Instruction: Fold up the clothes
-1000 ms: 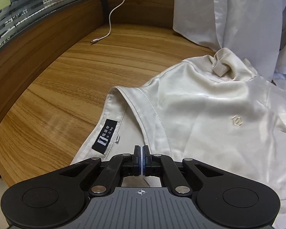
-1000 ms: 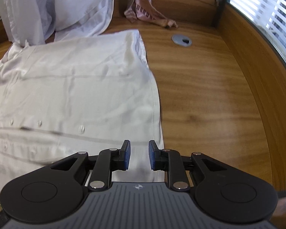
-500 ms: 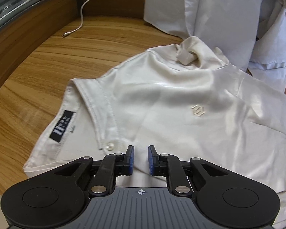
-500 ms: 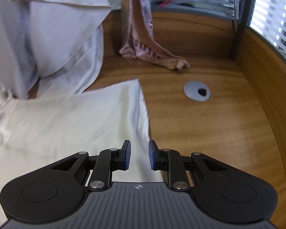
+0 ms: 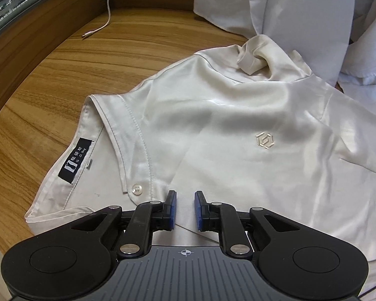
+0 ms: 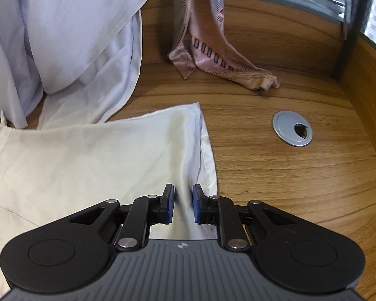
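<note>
A cream satin shirt (image 5: 238, 125) lies spread on the wooden table, collar with a black label (image 5: 75, 160) at the left, an embroidered logo (image 5: 265, 140) on the chest. My left gripper (image 5: 184, 207) is open and empty, just above the placket near a button (image 5: 137, 189). In the right wrist view the shirt's hem end (image 6: 100, 155) lies flat. My right gripper (image 6: 183, 204) is open, over the hem corner, with a ridge of cloth between the jaws.
Pale lilac shirts (image 5: 300, 7) hang at the back, also in the right wrist view (image 6: 70, 37). A pink patterned scarf (image 6: 213, 57) drapes onto the table. A grey cable grommet (image 6: 292, 128) and a white cable (image 5: 105, 22) lie on the table (image 5: 50, 87).
My left gripper has opened and let go of the shirt front, then drawn back slightly. My right gripper has moved forward and lower along the shirt's hem edge, still open.
</note>
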`<state>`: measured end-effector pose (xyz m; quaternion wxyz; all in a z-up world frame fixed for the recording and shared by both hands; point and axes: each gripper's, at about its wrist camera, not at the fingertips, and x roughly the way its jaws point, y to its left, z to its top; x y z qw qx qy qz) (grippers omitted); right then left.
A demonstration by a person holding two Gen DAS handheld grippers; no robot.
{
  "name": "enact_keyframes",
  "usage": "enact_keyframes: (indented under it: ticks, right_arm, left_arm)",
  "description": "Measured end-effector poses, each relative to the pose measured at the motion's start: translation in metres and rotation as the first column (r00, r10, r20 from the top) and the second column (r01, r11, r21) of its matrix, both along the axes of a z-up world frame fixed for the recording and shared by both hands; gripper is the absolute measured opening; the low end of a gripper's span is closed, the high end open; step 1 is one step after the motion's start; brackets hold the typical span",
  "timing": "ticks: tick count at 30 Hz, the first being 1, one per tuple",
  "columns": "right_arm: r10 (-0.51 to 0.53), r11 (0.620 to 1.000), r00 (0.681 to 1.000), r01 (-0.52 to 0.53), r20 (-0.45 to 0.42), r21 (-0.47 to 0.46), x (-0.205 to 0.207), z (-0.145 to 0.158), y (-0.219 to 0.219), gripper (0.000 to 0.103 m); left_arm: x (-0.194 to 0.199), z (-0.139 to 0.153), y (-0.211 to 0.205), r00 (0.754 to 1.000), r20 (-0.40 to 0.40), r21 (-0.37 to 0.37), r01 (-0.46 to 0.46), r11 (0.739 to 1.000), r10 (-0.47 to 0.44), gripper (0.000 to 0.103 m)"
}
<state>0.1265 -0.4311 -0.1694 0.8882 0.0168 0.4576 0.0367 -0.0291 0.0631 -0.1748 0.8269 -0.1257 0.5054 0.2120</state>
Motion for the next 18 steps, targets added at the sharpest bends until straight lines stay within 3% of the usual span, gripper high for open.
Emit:
enact_keyframes:
  ticks: [6, 9, 18]
  right_arm:
    - [-0.061, 0.998, 0.996, 0.059, 0.065, 0.032, -0.002, 0.018, -0.011, 0.019]
    - [-0.081, 0.997, 0.996, 0.080, 0.046, 0.020, 0.003, 0.014, -0.018, 0.019]
    - [-0.007, 1.000, 1.000, 0.007, 0.017, 0.000, 0.005, -0.001, -0.003, 0.019]
  left_arm:
    - [0.001, 0.000, 0.001, 1.000, 0.000, 0.003, -0.013, 1.000, 0.013, 0.018]
    - [0.001, 0.000, 0.000, 1.000, 0.000, 0.005, -0.016, 1.000, 0.016, 0.018]
    - [0.002, 0.000, 0.000, 1.000, -0.001, 0.009, -0.024, 1.000, 0.024, 0.018]
